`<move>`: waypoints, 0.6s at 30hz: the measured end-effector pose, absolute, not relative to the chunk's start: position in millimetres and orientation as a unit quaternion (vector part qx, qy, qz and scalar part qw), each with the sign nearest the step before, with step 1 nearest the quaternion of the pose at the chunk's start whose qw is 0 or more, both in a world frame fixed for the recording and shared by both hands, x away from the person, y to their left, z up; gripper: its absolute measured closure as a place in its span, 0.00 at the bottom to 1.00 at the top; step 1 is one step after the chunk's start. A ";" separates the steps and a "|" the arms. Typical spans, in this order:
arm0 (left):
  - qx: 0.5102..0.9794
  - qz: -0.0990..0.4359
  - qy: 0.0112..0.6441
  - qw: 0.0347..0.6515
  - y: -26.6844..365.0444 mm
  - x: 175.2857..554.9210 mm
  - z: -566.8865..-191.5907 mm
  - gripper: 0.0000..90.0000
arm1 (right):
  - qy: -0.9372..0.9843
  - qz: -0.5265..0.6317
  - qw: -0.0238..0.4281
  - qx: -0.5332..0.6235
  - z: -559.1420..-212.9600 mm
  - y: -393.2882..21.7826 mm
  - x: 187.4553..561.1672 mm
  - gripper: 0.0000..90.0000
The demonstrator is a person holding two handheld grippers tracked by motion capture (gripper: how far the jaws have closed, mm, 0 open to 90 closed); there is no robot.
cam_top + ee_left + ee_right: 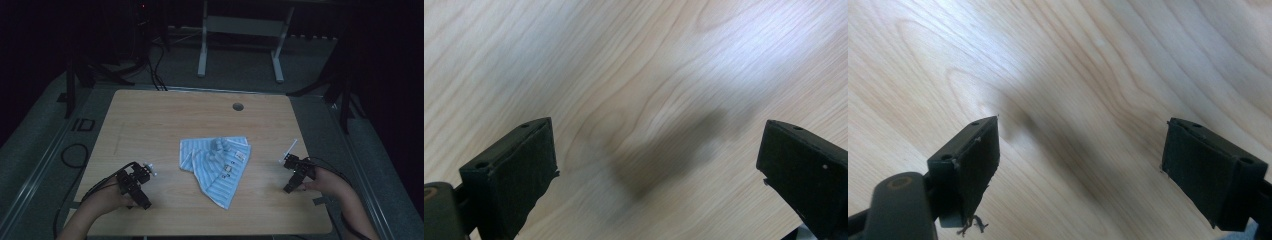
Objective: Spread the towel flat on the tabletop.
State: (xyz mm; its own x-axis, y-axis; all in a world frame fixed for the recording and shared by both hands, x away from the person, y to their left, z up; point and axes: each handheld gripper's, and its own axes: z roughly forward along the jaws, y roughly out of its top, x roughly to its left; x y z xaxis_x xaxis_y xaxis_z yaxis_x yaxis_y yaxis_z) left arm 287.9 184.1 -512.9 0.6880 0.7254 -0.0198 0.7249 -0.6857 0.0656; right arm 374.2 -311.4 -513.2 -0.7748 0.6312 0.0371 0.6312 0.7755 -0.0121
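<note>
A crumpled light-blue striped cloth (218, 165) with small white tags lies at the middle of the wooden table (165, 115). My left gripper (141, 171) rests near the front left, a hand's width left of the cloth. In the left gripper view its jaws stand wide apart (659, 165) over bare wood, nothing between them. My right gripper (291, 161) sits near the front right, to the right of the cloth. The right gripper view shows it open (1080, 160) above bare wood grain, holding nothing.
A round cable hole (238, 106) sits near the table's far edge. Beyond the table stands a white desk frame (240, 35); black stands (345, 95) and cables (155, 70) line the dark floor on both sides. A cable (75, 155) loops left of the table.
</note>
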 end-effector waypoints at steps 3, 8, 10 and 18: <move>0.921 0.001 0.388 0.044 172.5 291.3 -510.9 0.03 | -0.948 0.005 0.019 -0.319 -514.5 -304.3 376.3 0.20; 0.928 0.001 0.369 0.052 152.7 295.6 -507.0 0.05 | -0.954 0.011 0.014 -0.300 -514.2 -293.4 382.5 0.29; 0.932 0.001 0.359 0.053 142.7 297.3 -504.7 0.05 | -0.956 0.012 0.014 -0.293 -513.6 -287.4 385.5 0.32; 0.943 -0.003 0.328 0.064 112.7 306.8 -498.4 0.05 | -0.965 0.022 0.009 -0.262 -509.6 -263.3 398.0 0.42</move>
State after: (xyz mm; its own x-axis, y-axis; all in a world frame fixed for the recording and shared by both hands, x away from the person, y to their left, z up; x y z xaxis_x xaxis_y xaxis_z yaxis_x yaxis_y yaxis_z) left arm 306.8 112.7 -498.4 0.7854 0.6172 -0.0472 0.6179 -0.7773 0.1182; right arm 398.0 -263.3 -509.6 -0.8626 0.5058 0.0066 0.5050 0.8618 -0.0473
